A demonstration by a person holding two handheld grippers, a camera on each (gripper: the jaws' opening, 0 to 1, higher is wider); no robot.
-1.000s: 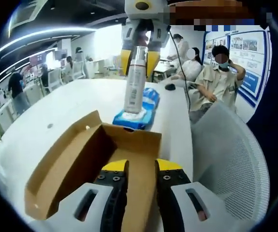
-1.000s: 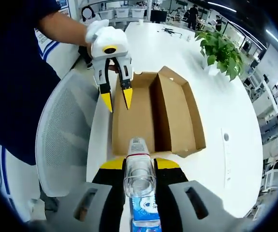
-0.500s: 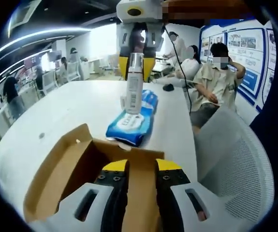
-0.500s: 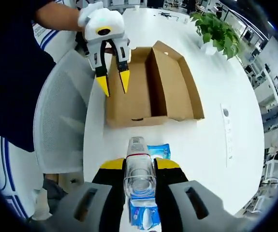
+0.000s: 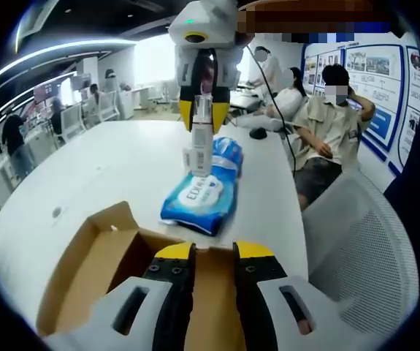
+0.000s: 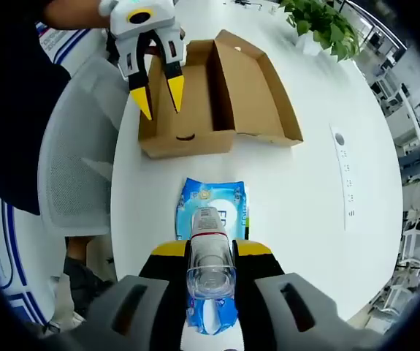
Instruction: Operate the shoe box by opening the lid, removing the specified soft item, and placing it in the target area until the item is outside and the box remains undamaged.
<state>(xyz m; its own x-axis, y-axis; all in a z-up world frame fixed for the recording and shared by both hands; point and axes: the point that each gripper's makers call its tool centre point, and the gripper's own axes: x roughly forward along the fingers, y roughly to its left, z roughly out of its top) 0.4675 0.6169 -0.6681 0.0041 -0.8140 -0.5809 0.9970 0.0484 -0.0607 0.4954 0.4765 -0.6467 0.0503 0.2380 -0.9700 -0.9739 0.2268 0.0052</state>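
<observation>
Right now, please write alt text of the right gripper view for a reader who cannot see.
The right claw holds a clear bottle above a blue wipes pack on a white table. Beyond lies an open cardboard box, with the left claw over it.

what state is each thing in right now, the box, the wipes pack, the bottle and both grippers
brown cardboard shoe box: open, lid folded back, inside looks empty
blue soft pack of wet wipes: out of the box, lying flat on the white table
clear plastic bottle with white cap: clamped in the right gripper, above the pack
left gripper: open, empty, over the box edge
</observation>
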